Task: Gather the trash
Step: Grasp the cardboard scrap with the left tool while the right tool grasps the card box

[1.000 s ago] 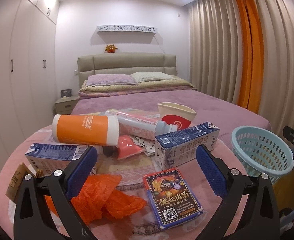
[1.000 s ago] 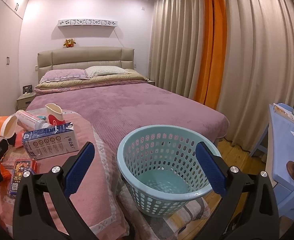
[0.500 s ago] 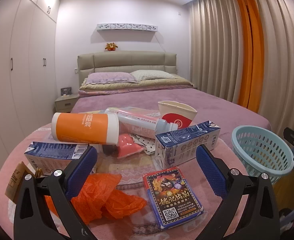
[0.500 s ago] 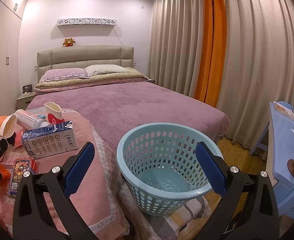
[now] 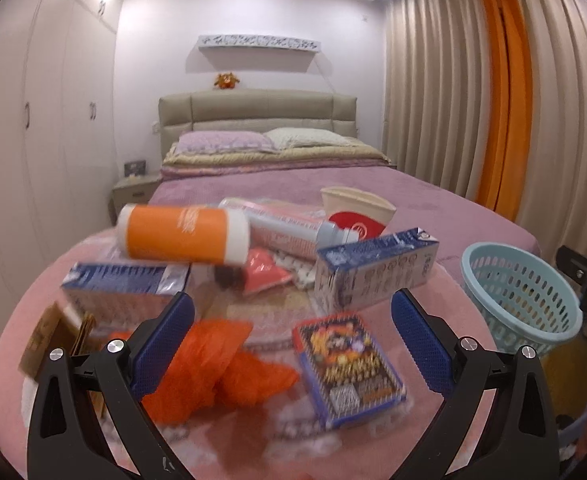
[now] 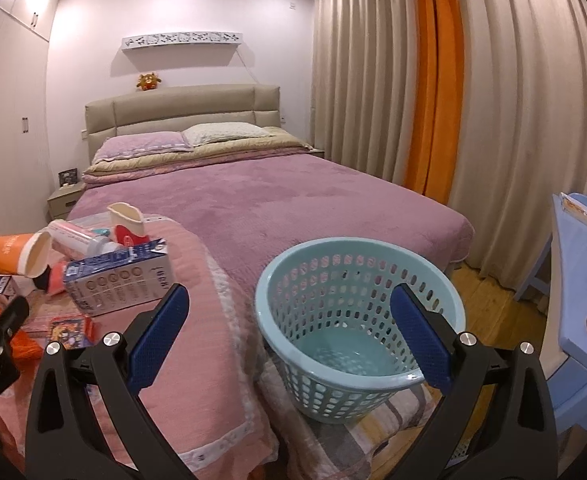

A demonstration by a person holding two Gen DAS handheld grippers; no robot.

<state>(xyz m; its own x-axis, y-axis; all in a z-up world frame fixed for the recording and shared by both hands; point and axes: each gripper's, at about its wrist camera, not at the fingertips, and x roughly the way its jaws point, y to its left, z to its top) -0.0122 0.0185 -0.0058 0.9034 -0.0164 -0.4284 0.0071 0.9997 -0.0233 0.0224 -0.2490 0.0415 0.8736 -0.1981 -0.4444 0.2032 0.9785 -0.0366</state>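
Trash lies on the pink blanket [image 5: 229, 436] at the bed's foot: an orange cup [image 5: 181, 238] on its side, a grey bottle [image 5: 289, 232], a red-and-cream cup [image 5: 357, 216], two blue-and-white cartons [image 5: 377, 272] [image 5: 125, 292], a card box [image 5: 349, 364] and an orange plastic bag [image 5: 213, 364]. My left gripper [image 5: 291, 344] is open and empty, just above the bag and card box. The light blue basket [image 6: 357, 312] stands to the right. My right gripper [image 6: 289, 340] is open and empty in front of it.
The purple bed [image 6: 273, 200] stretches behind the trash toward the headboard. Curtains [image 6: 473, 100] hang on the right. A blue desk [image 6: 585, 280] stands at the far right, wardrobes [image 5: 33, 140] on the left. The basket sits on a striped cloth [image 6: 373, 424].
The left gripper has moved forward and down toward the trash, and its view is now blurred. The right gripper has edged closer to the basket. Both stay open.
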